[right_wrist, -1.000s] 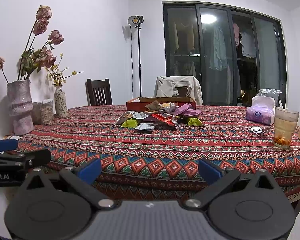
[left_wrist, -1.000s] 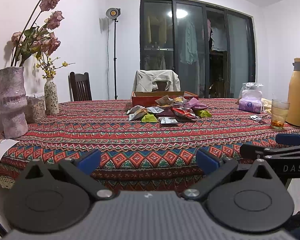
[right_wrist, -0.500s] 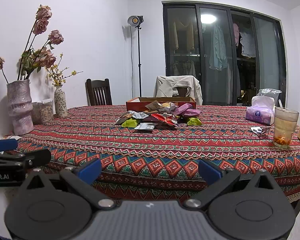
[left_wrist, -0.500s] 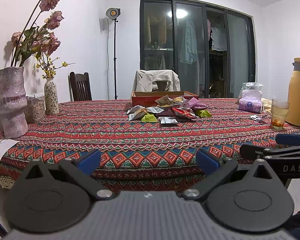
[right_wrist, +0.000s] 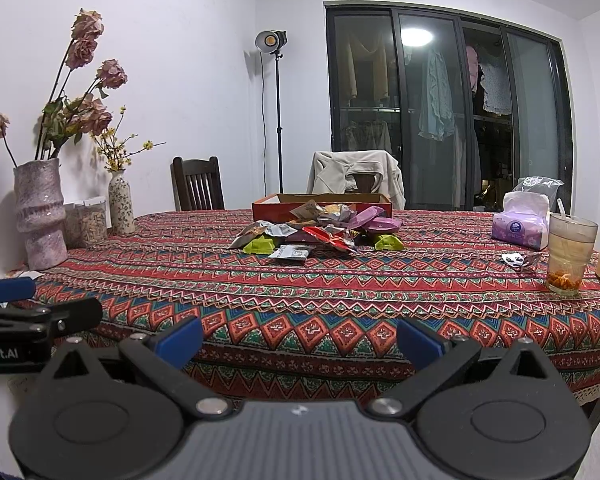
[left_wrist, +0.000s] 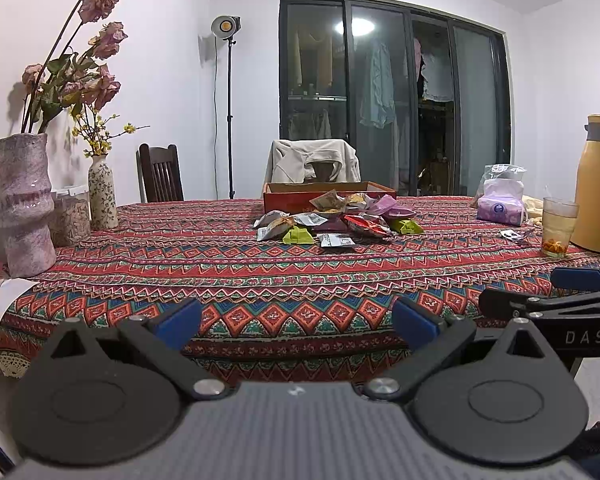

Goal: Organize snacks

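**So: light, crinkly packets waiting mid-bench**

You are holding both left tongs (left_wrist: 296, 322) and right tongs (right_wrist: 300, 338) wide and empty at the bench (right_wrist: 340, 300) edge. The snack packets (right_wrist: 316, 234) are lying heaped before the red cardboard box (right_wrist: 320, 202), well apart from you. They are looking light, slippery and crushable; pinch a sealed edge. Only the left view is showing the whole yellow flask (left_wrist: 598, 184).

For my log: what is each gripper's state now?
Left gripper: open, empty.
Right gripper: open, empty.
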Demonstrator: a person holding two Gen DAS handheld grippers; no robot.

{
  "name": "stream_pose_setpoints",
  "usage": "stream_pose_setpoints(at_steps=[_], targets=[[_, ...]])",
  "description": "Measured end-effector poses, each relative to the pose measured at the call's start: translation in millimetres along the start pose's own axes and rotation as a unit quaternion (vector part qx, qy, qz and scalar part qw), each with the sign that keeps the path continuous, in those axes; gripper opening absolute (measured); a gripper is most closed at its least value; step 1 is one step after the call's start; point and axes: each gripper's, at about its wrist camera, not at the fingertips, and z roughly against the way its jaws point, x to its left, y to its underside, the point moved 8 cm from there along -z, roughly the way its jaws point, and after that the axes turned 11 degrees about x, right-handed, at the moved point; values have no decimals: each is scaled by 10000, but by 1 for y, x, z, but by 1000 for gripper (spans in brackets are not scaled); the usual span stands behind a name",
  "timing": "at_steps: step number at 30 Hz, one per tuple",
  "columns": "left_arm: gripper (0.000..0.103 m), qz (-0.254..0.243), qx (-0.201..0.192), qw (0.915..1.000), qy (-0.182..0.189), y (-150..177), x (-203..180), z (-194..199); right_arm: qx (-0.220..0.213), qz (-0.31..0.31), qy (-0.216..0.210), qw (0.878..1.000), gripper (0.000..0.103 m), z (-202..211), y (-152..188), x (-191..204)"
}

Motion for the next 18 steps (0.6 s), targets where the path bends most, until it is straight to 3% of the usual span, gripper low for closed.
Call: stream_pose_setpoints(at_steps=[9,18], targets=[[103,60,-11,10000,-46,-5,4,-8,-18,-13,16,10000,103,-2,-1,-2],[103,260,-161,9987,-396,-61,34,-44,-261,-149,88,9995,103,-28,-43,-22]])
